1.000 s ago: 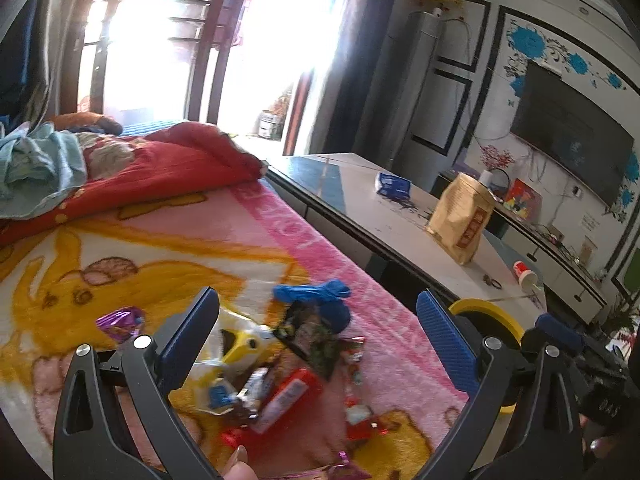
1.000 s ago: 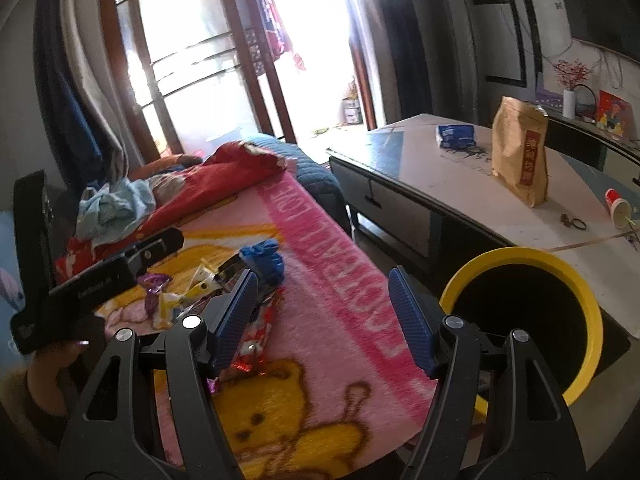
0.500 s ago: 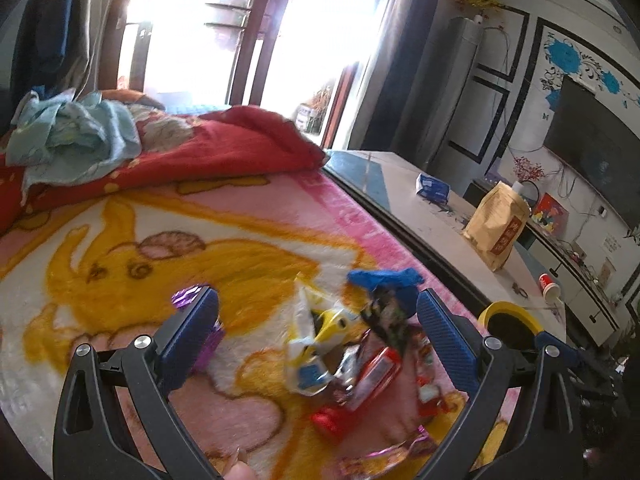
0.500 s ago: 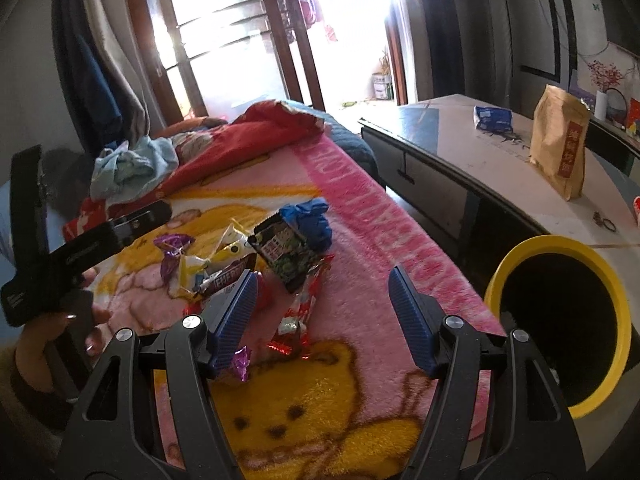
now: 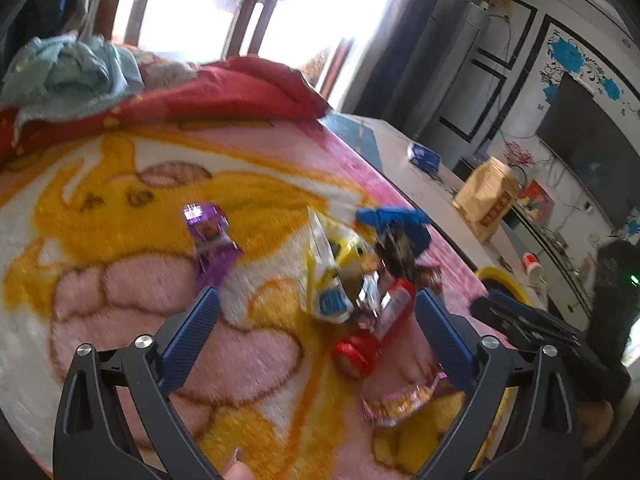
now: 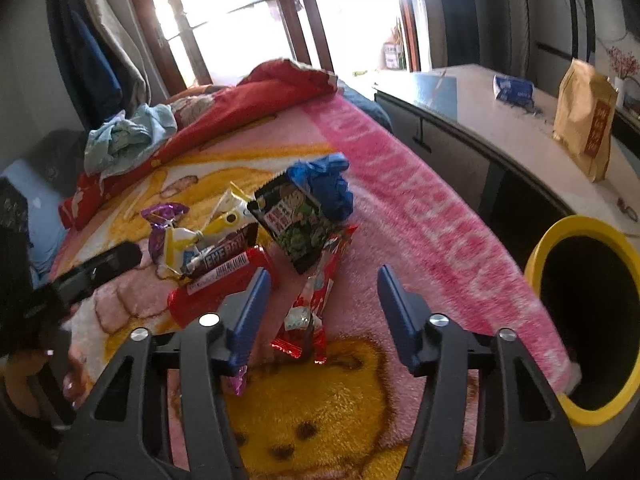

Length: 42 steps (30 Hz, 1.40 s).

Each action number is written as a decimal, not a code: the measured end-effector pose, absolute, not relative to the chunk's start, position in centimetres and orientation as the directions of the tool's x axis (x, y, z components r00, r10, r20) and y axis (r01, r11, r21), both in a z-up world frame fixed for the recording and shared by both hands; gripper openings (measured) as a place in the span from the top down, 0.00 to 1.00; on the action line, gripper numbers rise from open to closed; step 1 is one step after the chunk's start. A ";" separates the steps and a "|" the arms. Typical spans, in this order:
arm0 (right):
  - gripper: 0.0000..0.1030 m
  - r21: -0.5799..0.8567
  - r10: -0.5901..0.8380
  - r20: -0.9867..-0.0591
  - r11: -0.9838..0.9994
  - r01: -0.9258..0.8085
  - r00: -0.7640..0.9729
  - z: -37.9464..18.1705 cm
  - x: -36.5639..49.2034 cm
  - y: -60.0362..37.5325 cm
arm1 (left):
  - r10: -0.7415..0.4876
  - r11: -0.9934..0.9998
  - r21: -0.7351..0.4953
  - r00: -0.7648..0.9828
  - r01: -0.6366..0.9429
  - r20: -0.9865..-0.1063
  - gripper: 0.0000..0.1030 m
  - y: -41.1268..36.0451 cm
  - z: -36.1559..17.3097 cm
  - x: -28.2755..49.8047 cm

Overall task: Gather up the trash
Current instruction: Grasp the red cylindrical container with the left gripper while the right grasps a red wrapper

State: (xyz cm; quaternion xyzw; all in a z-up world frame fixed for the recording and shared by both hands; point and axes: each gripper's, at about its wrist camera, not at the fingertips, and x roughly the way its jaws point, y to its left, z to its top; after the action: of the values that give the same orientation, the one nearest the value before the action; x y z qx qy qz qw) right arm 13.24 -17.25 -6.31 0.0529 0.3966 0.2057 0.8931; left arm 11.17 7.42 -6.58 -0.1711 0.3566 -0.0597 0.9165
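Note:
A pile of snack wrappers lies on a pink and yellow blanket (image 6: 420, 216). It holds a dark green packet (image 6: 298, 220), a crumpled blue piece (image 6: 326, 184), a red wrapper (image 6: 316, 300), a red tube (image 6: 212, 284), a yellow-white packet (image 5: 332, 264) and a purple wrapper (image 5: 210, 240). My right gripper (image 6: 320, 312) is open and empty, low over the red wrapper. My left gripper (image 5: 316, 340) is open and empty, just short of the pile; it shows at the left of the right wrist view (image 6: 80, 276). A yellow-rimmed bin (image 6: 588, 320) stands right of the bed.
A pale low table (image 6: 520, 136) runs beside the bed with a brown paper bag (image 6: 584, 120) and a blue pack (image 6: 512, 88). Red bedding (image 6: 248, 108) and a light blue cloth (image 6: 128, 136) lie at the bed's far end. A pink wrapper (image 5: 404, 400) lies near my left gripper.
Both grippers have moved in closer and lower toward the wrapper pile. The left one has swung left across the blanket. Both stay open.

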 end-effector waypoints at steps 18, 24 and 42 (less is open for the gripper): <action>0.81 0.363 0.477 -0.738 0.877 -0.316 0.477 -10.0 15.7 -15.9 | -0.433 0.872 -0.481 0.598 0.089 -0.674 0.43 5.2 -11.1 13.2; 0.87 0.371 0.485 -0.730 0.873 -0.317 0.482 -10.1 15.5 -16.2 | -0.436 0.877 -0.470 0.583 0.104 -0.685 0.53 4.3 -11.2 14.0; 0.91 0.367 0.465 -0.694 0.885 -0.286 0.550 -7.6 14.8 -19.4 | -0.472 0.867 -0.467 0.594 0.176 -0.652 0.69 1.7 -9.6 13.0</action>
State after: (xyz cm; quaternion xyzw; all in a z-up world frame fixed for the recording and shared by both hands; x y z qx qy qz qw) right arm 14.81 -19.36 -7.65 0.1058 0.4230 0.2151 0.8739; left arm 13.02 1.69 -9.61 -0.1801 0.4107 -0.1851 0.8745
